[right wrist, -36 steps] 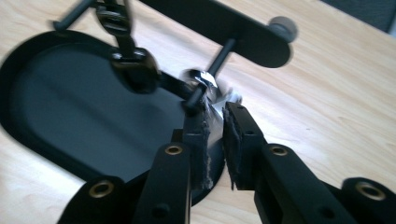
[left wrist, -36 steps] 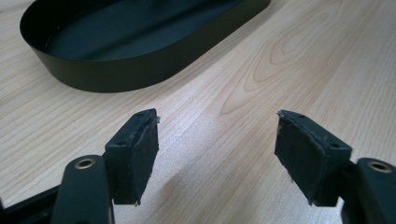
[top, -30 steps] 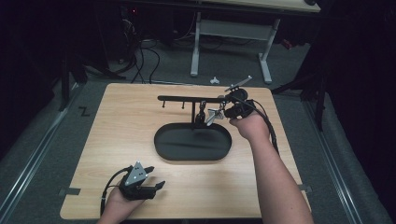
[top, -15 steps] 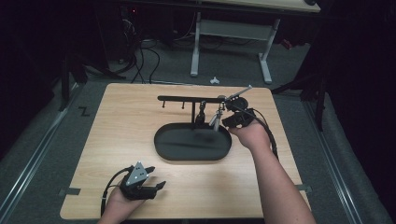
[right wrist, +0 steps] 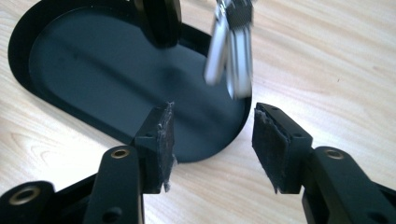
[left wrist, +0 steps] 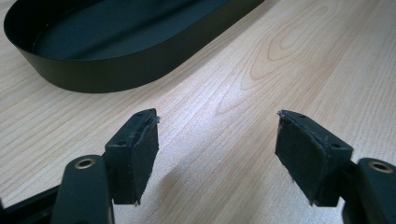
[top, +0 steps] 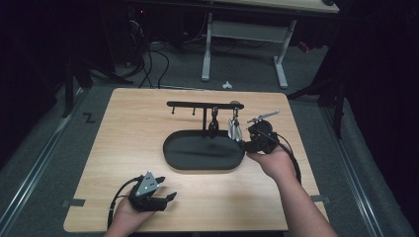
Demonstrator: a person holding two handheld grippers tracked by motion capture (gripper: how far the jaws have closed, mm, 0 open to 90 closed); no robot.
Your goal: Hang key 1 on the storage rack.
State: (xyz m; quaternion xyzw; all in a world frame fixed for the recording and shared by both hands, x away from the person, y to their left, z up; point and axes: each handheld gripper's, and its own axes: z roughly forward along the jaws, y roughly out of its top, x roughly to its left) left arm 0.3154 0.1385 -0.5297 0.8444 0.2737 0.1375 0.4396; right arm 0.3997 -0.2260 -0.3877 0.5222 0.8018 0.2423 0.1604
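Right hand-held gripper (top: 245, 139), released, sits mid-frame beside the hanging keys (right wrist: 229, 51); next, probably close on them. Left hand-held gripper (top: 165, 197) rests released.

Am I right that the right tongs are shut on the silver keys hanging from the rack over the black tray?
Not quite: the right tongs are open, with the silver keys hanging free beyond them, over the black tray, as the right gripper view shows.

Silver keys (right wrist: 231, 51) motion-blurred in right gripper view, tops cut off by the upper edge; count unreadable. Dark item (right wrist: 159, 18) beside them also cropped at top, can't identify. Black tray (left wrist: 116, 42) runs off the left gripper view's top. Rack hooks (top: 193, 110) too small in high view to resolve.
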